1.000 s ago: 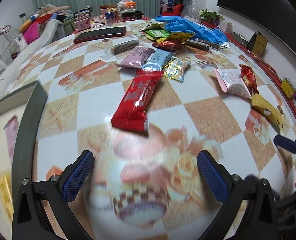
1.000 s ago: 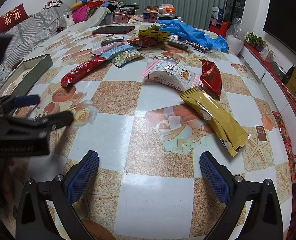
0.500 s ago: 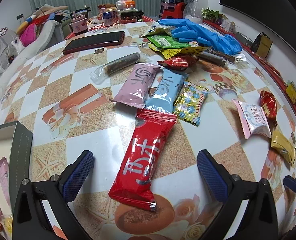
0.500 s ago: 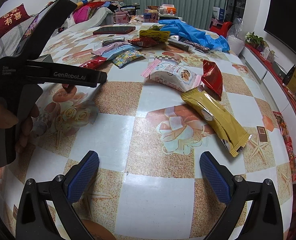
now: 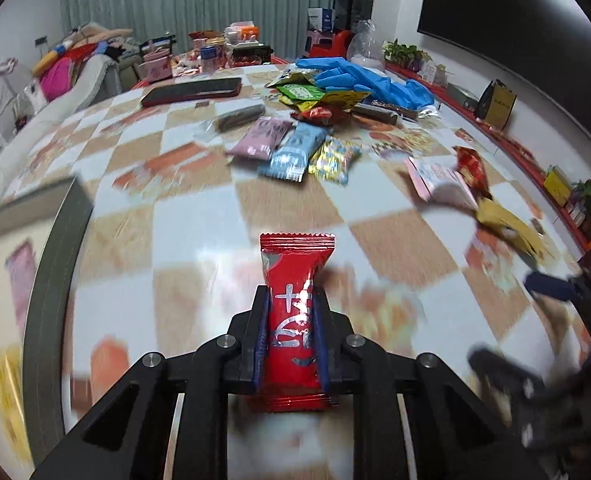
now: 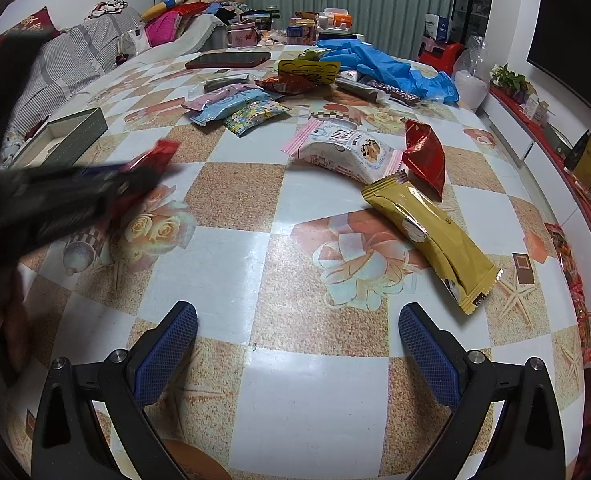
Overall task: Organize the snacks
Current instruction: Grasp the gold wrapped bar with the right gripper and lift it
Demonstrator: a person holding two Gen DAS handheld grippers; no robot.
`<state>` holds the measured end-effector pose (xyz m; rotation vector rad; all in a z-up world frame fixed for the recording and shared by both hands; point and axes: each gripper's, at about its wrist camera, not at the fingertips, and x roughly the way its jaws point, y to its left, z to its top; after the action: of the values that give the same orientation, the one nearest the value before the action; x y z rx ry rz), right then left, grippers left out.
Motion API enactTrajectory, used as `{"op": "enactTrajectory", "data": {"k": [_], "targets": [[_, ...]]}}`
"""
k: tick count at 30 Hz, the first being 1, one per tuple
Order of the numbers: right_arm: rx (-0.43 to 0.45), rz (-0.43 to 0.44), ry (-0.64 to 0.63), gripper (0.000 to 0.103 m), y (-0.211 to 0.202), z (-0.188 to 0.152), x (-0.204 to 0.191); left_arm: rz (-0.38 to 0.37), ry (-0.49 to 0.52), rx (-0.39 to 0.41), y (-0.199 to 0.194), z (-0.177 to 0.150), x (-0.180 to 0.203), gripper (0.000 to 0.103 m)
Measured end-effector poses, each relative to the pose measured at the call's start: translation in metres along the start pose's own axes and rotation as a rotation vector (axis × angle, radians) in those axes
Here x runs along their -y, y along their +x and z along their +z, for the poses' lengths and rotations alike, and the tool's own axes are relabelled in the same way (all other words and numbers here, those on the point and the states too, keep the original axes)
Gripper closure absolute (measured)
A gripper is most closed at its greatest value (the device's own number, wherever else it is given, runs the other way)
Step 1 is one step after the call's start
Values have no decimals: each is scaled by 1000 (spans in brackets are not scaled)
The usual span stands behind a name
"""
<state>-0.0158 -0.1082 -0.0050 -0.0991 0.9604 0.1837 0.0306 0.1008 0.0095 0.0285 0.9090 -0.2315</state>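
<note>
1 light, crinkly red snack bar sits pinched mid-length in the left gripper; right gripper gapes wide, empty.

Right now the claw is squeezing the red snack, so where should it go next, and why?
Probably toward the open box on its left. The left claw is shut on the red snack, lifted off the table, and that box already holds a few packets, so carrying it over looks like the sensible next step.

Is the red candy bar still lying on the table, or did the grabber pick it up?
Picked up. The left gripper is shut on the red snack bar, holding it off the table.
</note>
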Motion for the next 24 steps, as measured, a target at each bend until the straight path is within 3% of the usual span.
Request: {"op": "enactTrajectory", "data": {"k": [6,8,15,22,24], "targets": [[-5,33,5,1,-4,1,9,-26,-83,2,-33,-39,-18,81],[-14,-12,-6,1,-3,-1,22,-44,-109,5,-36,-42,-23,81],[-15,-42,27,1,11,16,88,-15,-91,11,-33,-41,-18,81],[-9,70,-216,2,25,41,70,-28,-102,12,-34,-41,-22,81],[-42,127,-228,12,26,44,64,-30,-104,12,-34,-41,-22,81]]}}
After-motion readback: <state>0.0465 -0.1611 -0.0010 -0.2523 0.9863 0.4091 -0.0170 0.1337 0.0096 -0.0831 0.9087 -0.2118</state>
